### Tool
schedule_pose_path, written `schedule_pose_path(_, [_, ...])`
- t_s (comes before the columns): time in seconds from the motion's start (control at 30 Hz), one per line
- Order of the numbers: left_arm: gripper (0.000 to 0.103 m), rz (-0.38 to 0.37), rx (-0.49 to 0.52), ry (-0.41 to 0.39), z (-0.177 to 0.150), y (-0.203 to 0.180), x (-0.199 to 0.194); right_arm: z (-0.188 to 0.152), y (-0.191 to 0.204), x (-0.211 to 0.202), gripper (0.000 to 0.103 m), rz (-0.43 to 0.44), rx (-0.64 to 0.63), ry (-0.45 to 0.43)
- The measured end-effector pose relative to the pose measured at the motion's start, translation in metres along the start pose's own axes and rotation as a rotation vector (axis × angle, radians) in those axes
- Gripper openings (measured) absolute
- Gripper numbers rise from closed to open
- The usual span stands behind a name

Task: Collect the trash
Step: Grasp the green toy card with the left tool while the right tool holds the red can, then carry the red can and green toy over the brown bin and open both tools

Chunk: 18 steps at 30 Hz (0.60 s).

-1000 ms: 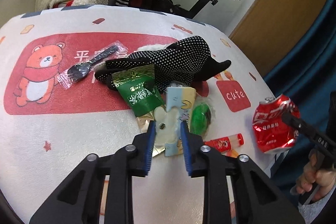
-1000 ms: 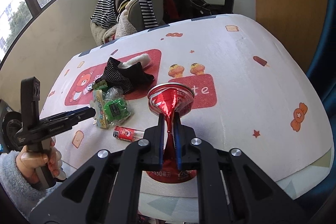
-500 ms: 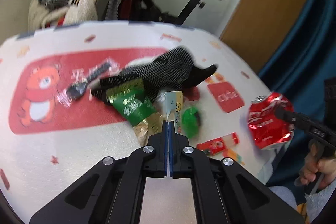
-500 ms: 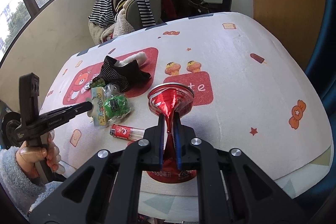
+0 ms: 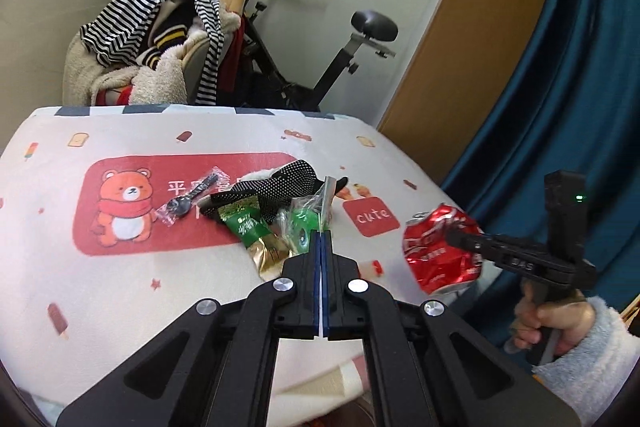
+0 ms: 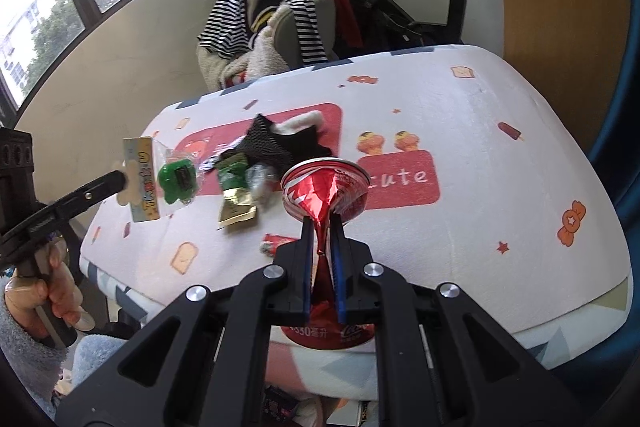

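- The left gripper (image 5: 322, 243) is pinching a clear packet (image 6: 160, 179) with a yellow-and-blue card header and a green toy inside, lifting it off the table's (image 6: 500, 195) near-left edge.
- The right gripper (image 6: 322, 239) is squeezing a crushed red cola can (image 6: 326, 187) above the near edge.
- Only the right wrist view is showing the packet's face; the left view is catching it edge-on.
- A red lighter (image 6: 276, 242) is lying partly hidden behind the right gripper.

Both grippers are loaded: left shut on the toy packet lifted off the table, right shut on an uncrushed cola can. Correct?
Almost. The cola can in the right gripper is crushed, as the right wrist view shows. The left gripper does hold the toy packet lifted off the table.
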<state>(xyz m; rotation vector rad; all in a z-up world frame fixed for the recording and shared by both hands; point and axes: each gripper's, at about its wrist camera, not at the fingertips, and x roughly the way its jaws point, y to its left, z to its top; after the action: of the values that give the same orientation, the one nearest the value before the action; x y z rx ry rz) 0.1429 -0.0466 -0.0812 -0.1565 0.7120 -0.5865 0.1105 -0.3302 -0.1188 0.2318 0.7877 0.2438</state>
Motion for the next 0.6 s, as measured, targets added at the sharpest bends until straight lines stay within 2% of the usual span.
schedule_pose_path(0.3, [0.001, -0.019, 0.003, -0.021, -0.051, -0.011, -0.072, -0.029, 0.039, -0.020, 0.012, 0.072, -0.044, 0.004])
schedule_pose_path(0.6, [0.001, -0.023, 0.014, 0.059, -0.125, -0.017, -0.097, -0.066, 0.072, -0.030, 0.012, 0.101, -0.082, 0.022])
